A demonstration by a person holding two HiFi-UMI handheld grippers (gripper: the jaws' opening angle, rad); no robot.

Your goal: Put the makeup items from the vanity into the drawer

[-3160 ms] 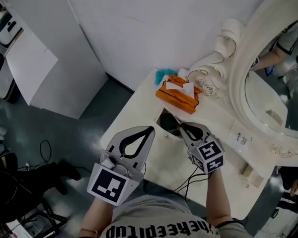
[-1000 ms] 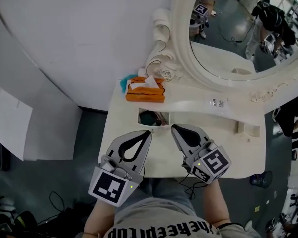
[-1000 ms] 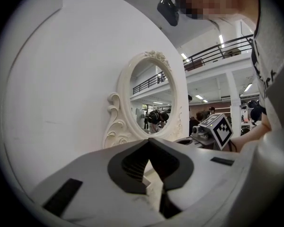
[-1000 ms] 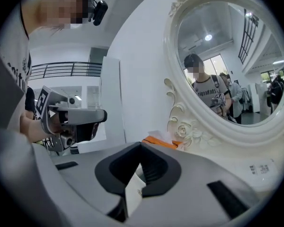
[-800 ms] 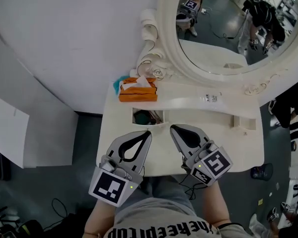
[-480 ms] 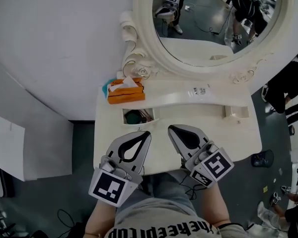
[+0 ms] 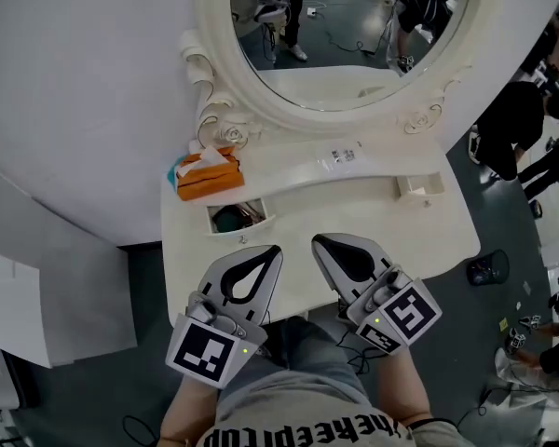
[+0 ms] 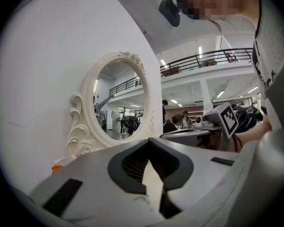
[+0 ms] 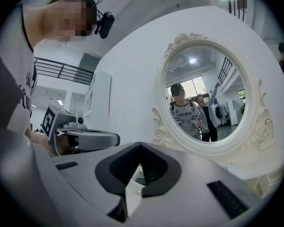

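Note:
The cream vanity (image 7: 382, 226) stands before me under its oval mirror (image 7: 340, 26). A small drawer (image 7: 235, 217) in the left of its top is open, with dark items inside that are too small to name. My left gripper (image 7: 276, 249) and right gripper (image 7: 315, 241) hover side by side over the vanity's front edge. Both are shut and hold nothing. In the left gripper view the shut left gripper (image 8: 149, 143) points past the mirror (image 8: 118, 103). The right gripper view shows the right gripper (image 9: 140, 145) shut likewise, with the mirror (image 9: 206, 100) ahead.
An orange tissue box (image 7: 205, 173) with a teal thing (image 7: 174, 169) beside it sits at the vanity's back left. A second small drawer front (image 7: 417, 187) is at the right. People (image 7: 512, 119) stand to the right, and a black object (image 7: 484, 270) lies on the floor.
The head view has swung, so the vanity and mirror now sit further left and higher. The right gripper has drawn back from the open drawer to the front edge. Both stay shut.

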